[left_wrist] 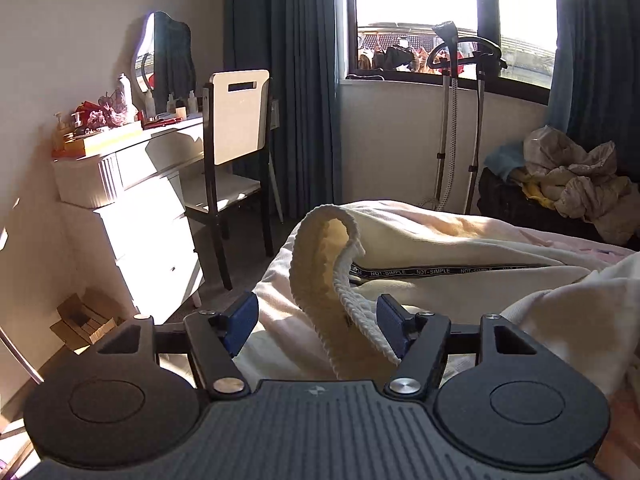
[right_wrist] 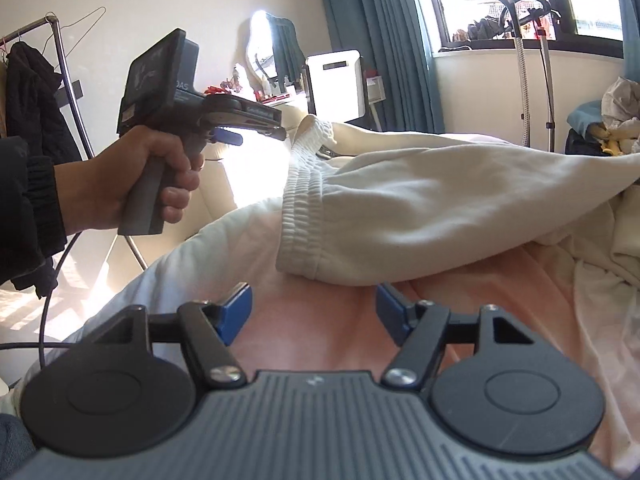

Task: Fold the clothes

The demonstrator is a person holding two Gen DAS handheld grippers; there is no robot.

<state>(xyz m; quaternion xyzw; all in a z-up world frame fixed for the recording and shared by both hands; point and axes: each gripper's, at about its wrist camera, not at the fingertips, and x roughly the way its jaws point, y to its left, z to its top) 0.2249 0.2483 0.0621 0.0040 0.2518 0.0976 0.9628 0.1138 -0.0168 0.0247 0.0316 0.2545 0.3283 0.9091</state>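
Cream sweatpants [right_wrist: 400, 208] lie on the bed, the elastic waistband [right_wrist: 300, 200] toward me. In the left wrist view the ribbed waistband [left_wrist: 332, 280] stands up in a loop between the blue pads of my left gripper [left_wrist: 316, 326], which is open around it. The left gripper also shows in the right wrist view [right_wrist: 256, 132], held by a hand at the far waistband corner. My right gripper [right_wrist: 314, 314] is open and empty just in front of the near waistband corner, over the pink sheet [right_wrist: 320, 340].
A white dressing table [left_wrist: 132, 184] with bottles and a chair [left_wrist: 236, 148] stand left of the bed. A garment steamer [left_wrist: 460, 120] stands by the window. A pile of clothes [left_wrist: 572, 176] lies at the right. A clothes rack [right_wrist: 44, 72] stands far left.
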